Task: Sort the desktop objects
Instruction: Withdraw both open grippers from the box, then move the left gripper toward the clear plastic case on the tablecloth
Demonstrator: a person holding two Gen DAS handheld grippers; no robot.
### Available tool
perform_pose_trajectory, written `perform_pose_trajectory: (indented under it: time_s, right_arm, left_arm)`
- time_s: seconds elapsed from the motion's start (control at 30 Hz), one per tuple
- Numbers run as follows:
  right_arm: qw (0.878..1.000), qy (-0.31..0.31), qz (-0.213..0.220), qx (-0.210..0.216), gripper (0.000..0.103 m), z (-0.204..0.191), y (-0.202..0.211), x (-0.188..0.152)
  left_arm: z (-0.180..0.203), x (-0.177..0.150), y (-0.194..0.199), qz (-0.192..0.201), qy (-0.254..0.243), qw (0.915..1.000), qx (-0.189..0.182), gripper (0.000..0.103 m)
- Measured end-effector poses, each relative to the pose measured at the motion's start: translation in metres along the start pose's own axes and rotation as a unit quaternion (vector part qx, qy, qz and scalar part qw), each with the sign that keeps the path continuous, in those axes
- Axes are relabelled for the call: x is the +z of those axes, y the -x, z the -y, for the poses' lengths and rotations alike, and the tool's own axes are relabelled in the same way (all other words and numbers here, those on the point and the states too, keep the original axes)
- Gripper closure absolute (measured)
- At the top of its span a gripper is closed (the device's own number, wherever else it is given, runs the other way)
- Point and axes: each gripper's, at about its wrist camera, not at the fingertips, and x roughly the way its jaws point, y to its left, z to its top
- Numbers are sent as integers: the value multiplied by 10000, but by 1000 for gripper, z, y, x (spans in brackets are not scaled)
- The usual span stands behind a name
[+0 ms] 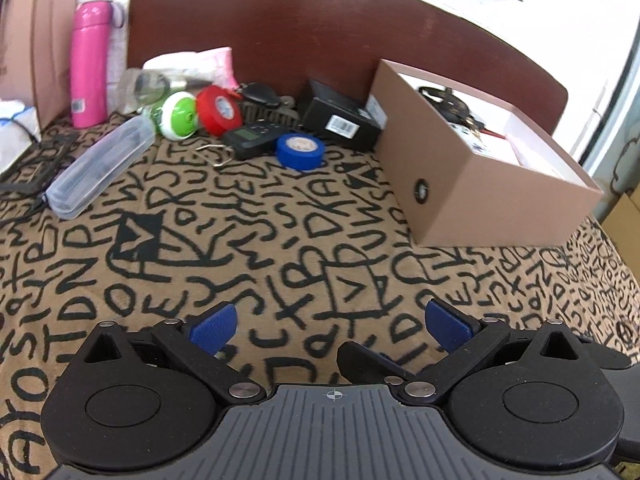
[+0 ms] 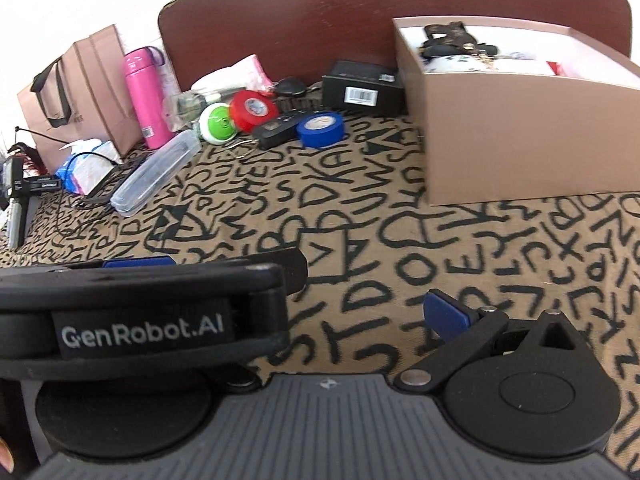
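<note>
Loose objects lie at the back of the patterned cloth: a blue tape roll (image 1: 300, 151) (image 2: 320, 130), a red tape roll (image 1: 219, 110) (image 2: 253, 111), a green and white round thing (image 1: 179, 115) (image 2: 218, 123), a small black device (image 1: 250, 139) (image 2: 276, 130), a black box (image 1: 340, 120) (image 2: 362, 88) and a clear plastic case (image 1: 100, 166) (image 2: 156, 174). An open cardboard box (image 1: 460, 176) (image 2: 520, 120) holds several items. My left gripper (image 1: 330, 326) is open and empty, above the cloth near its front. My right gripper (image 2: 304, 300) is open and empty; the left gripper's body (image 2: 140, 312) hides its left finger.
A pink bottle (image 1: 89, 64) (image 2: 146, 98) and a paper bag (image 2: 76, 92) stand at the back left. A dark brown headboard (image 1: 320, 20) closes off the back. Cables and a black stand (image 2: 18, 196) lie at the far left.
</note>
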Motion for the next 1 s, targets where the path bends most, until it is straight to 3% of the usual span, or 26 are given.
perform_pose_trajectory:
  time_s: [0.37,0.63,1.0]
  right_arm:
    - [9995,181,-30,243,0,-29,-27,17]
    - [9953,287,-31,923,0,-63,-53,29]
    - [9916,942,-100,884,0,-120,-97,36]
  left_arm:
    - [-75,20,10,351,499,9979,207,0]
    - [-141,42,9,467,619,9958,493,0]
    - [-204,78,-17,285,648,9972,238,10]
